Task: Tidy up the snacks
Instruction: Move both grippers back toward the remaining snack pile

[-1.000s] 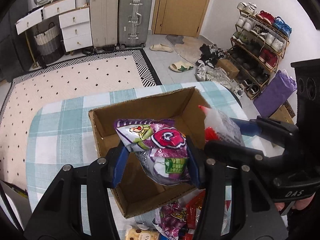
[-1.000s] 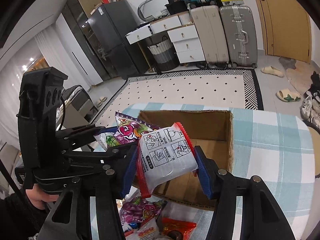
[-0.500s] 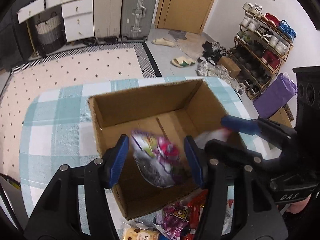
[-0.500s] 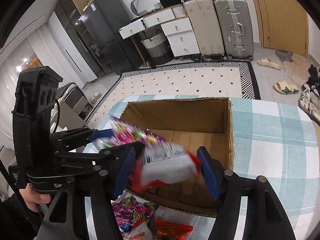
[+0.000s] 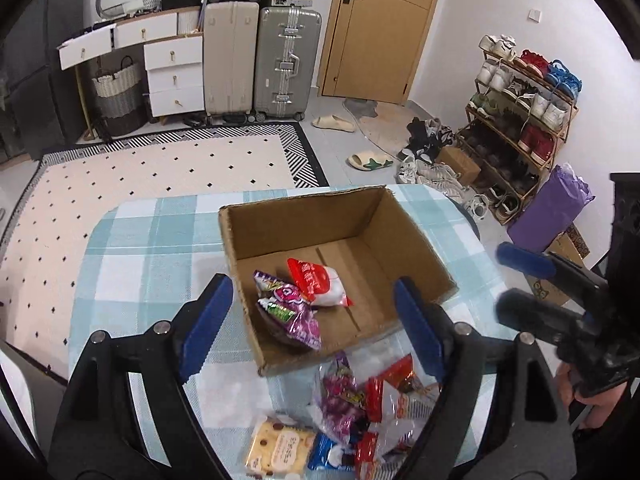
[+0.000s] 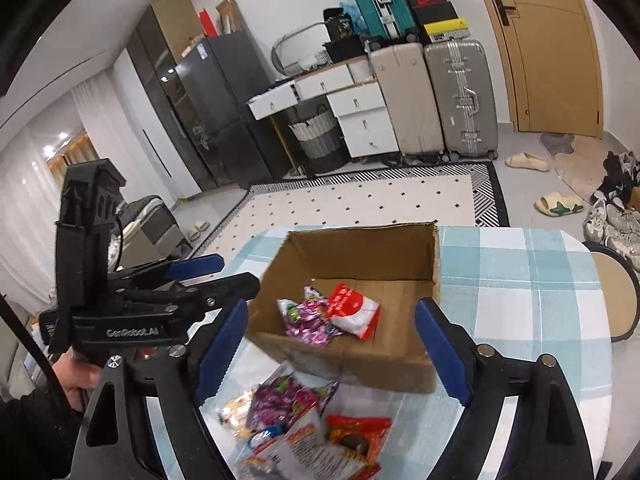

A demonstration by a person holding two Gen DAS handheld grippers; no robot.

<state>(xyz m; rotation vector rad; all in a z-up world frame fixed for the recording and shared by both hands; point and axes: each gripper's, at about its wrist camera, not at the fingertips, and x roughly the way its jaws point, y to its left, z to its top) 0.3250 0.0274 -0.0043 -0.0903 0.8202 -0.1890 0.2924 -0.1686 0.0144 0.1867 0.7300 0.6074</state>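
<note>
Lying at lower centre inside the open brown cardboard box (image 5: 404, 236) on the checked counter (image 5: 152, 248), two crinkly packets, one purple (image 5: 292, 312), one red-and-white (image 5: 320, 282), look light, soft and slippery; pinch the sealed edges. Both the left gripper (image 5: 312, 320) and right gripper (image 6: 332, 344) have just been opening and are spread, empty. Roughly six more snacks (image 6: 304, 432) wait below.
</note>
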